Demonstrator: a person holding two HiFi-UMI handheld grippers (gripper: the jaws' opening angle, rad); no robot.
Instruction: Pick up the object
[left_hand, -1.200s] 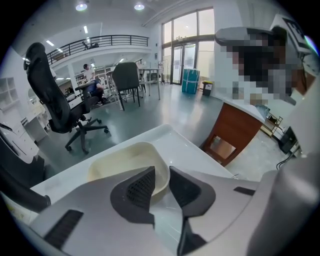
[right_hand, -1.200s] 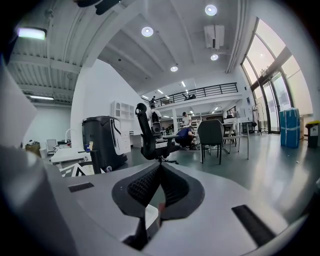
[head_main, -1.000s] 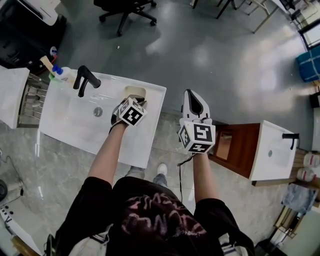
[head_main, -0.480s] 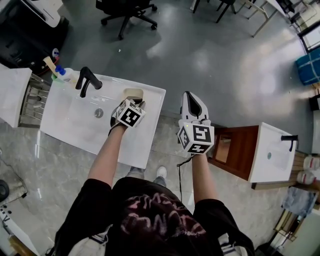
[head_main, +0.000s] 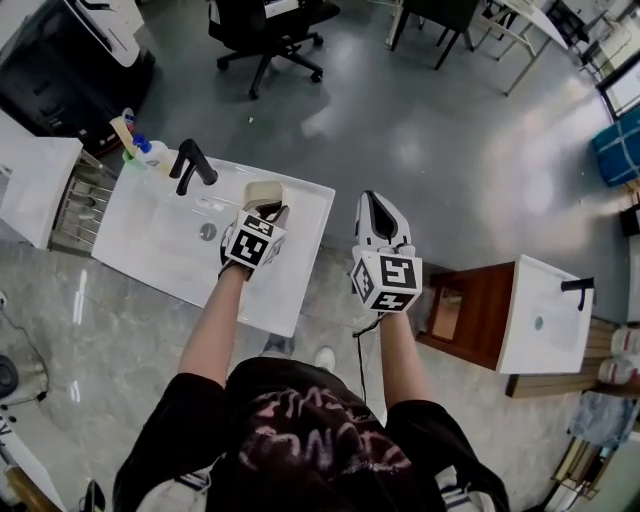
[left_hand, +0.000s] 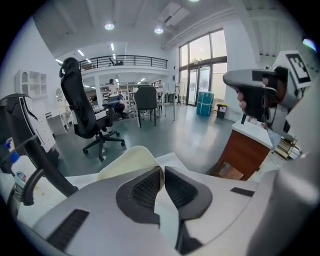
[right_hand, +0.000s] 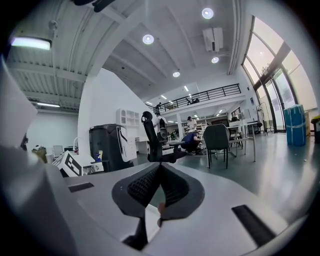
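Left gripper (left_hand: 162, 172), its jaws having just been closing, pinches the near rim of the cream dish (left_hand: 125, 162), which juts beyond the fingertips, tilted, above the far right corner of the white washbasin (head_main: 170, 245). A second ago the dish lay flat on that corner; now it is lifted clear. Right gripper (right_hand: 159, 185): clenched, empty, beside the basin.

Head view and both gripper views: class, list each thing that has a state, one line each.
left gripper: jaws have just been closing, shut on the cream object's rim.
cream object: held by its rim, tilted.
right gripper: shut, empty.
black tap: no water visible.
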